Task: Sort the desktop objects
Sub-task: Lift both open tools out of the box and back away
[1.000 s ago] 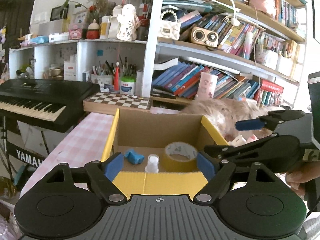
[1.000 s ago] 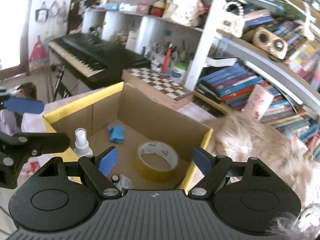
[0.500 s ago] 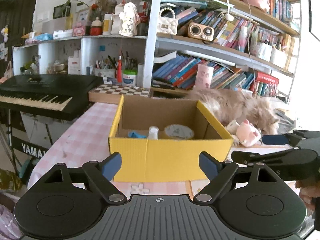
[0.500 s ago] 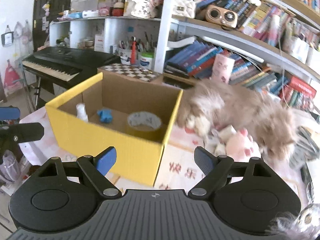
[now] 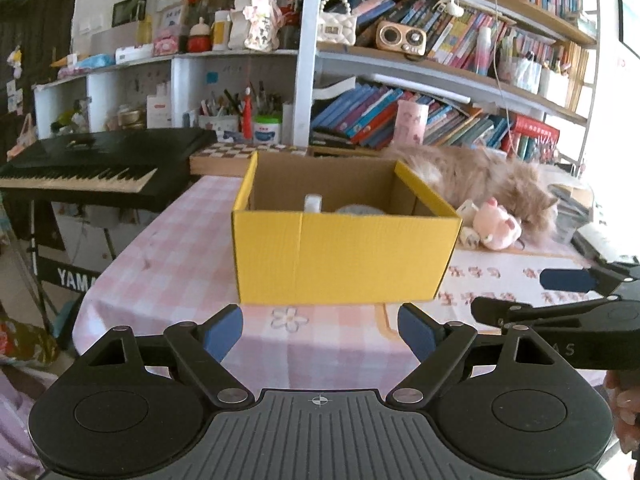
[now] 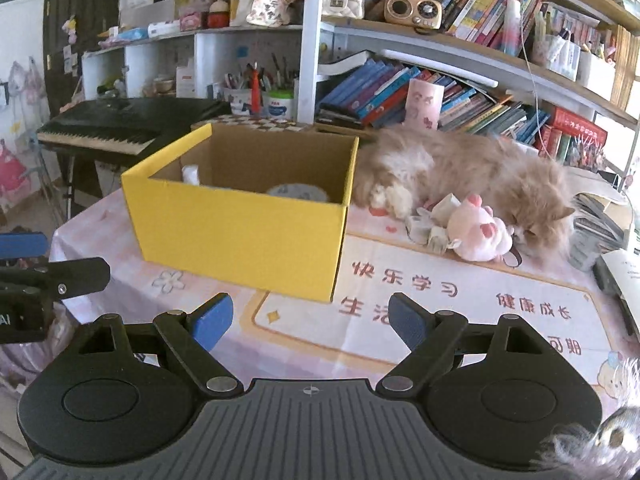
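A yellow cardboard box (image 5: 344, 256) (image 6: 240, 240) stands on the pink checked tablecloth (image 5: 168, 256). Over its rim show the white cap of a spray bottle (image 5: 313, 202) (image 6: 191, 173) and the top of a tape roll (image 5: 360, 210) (image 6: 297, 191). My left gripper (image 5: 320, 328) is open and empty, short of the box's front wall. My right gripper (image 6: 310, 318) is also open and empty, off the box's near right corner. Each gripper shows from the side in the other's view: right gripper (image 5: 560, 296), left gripper (image 6: 44, 264).
A fluffy cat (image 6: 472, 172) lies right of the box beside a pink plush pig (image 6: 478, 232) and small boxes (image 6: 430, 222). A printed mat (image 6: 460, 304) covers the table's near right. A black keyboard (image 5: 92, 168) stands left; a chessboard (image 5: 240, 152) and bookshelves (image 5: 440, 80) lie behind.
Both grippers have drawn back from over the box and sunk lower; the box interior, earlier seen from above, is now mostly hidden by its front wall. The right gripper rolled level.
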`<state>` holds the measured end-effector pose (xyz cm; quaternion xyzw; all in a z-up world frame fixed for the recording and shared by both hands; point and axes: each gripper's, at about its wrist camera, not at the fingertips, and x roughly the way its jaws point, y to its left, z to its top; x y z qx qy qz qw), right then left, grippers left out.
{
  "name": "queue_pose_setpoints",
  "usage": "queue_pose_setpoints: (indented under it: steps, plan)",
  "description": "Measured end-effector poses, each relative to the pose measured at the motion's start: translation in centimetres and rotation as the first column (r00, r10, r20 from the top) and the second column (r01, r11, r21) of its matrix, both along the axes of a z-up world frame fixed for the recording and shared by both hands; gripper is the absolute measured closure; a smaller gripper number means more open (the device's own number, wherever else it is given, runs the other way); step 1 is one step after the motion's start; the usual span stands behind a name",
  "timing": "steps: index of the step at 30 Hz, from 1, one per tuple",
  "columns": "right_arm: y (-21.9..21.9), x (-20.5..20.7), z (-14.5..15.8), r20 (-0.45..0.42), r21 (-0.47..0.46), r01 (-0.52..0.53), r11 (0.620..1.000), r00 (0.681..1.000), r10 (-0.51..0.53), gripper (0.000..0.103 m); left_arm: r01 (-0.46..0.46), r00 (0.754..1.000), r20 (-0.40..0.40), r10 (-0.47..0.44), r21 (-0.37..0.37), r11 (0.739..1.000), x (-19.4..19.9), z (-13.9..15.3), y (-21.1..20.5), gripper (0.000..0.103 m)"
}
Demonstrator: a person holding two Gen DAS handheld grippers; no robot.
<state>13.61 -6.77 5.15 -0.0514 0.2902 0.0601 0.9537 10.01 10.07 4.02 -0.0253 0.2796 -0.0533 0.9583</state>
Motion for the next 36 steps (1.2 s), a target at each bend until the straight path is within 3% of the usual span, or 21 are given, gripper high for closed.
queue_pose_setpoints:
  steps: [15,27,36]
  plan:
    - [1.5,-3.2,-1.6,-0.023,-0.005,0.013,1.000,1.000,-0.013,0.019,-0.014,0.999,-0.052,0.015,0.021,1.000,-2.3,-1.4,0.4,0.016]
    - [1.7,-4.1,-2.4,-0.059,-0.039,0.018,0.999,0.998,-0.021,0.018,0.063,0.994,-0.091,-0.060,0.029,0.998,-2.0,-2.0,-1.0,0.016]
    - [0.5,-4.1,-2.9,-0.090,-0.049,0.086,0.995,0.992,-0.090,0.018,0.144,0.984,-0.116,-0.138,0.038,0.989,-1.2,-2.6,-2.6,0.016]
